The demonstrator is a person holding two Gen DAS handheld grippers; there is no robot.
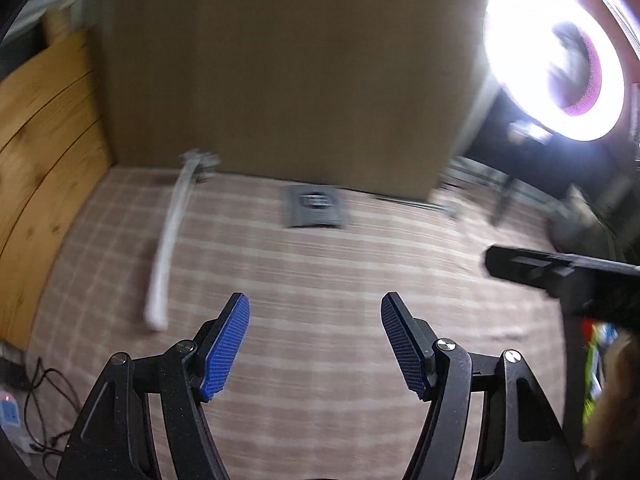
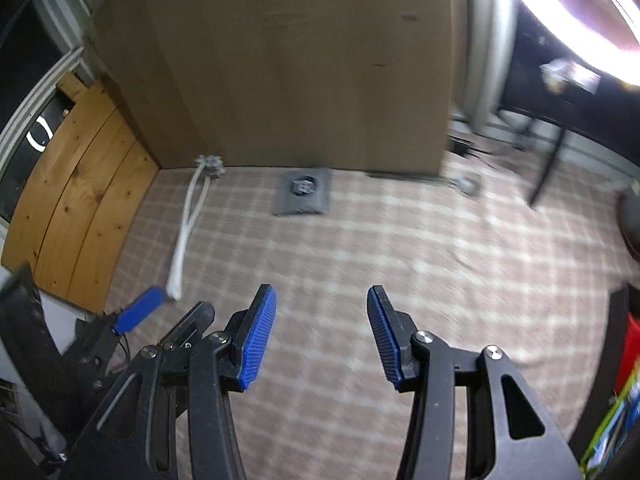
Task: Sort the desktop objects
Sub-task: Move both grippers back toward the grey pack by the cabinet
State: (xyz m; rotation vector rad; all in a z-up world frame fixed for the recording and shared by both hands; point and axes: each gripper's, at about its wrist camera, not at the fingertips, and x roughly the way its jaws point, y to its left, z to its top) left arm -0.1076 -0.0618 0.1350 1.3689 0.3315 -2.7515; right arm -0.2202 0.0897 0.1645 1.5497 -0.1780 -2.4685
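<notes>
A small grey packet [image 1: 314,206] lies on the checked tablecloth [image 1: 320,280] near the cardboard back wall; it also shows in the right wrist view [image 2: 303,197]. A white cord [image 1: 172,240] with a metal end lies to its left, also in the right wrist view [image 2: 188,220]. My left gripper [image 1: 315,312] is open and empty above the cloth. My right gripper [image 2: 322,304] is open and empty. The right gripper's body [image 1: 560,276] shows at the right of the left wrist view. A left fingertip [image 2: 138,314] shows at the lower left of the right wrist view. Both views are blurred.
A cardboard panel [image 1: 280,72] stands at the back. A wooden board [image 1: 44,160] stands on the left. A bright ring lamp [image 1: 556,76] is at the upper right. Colourful items [image 2: 616,432] sit at the right edge. Black cables [image 1: 40,400] lie at the lower left.
</notes>
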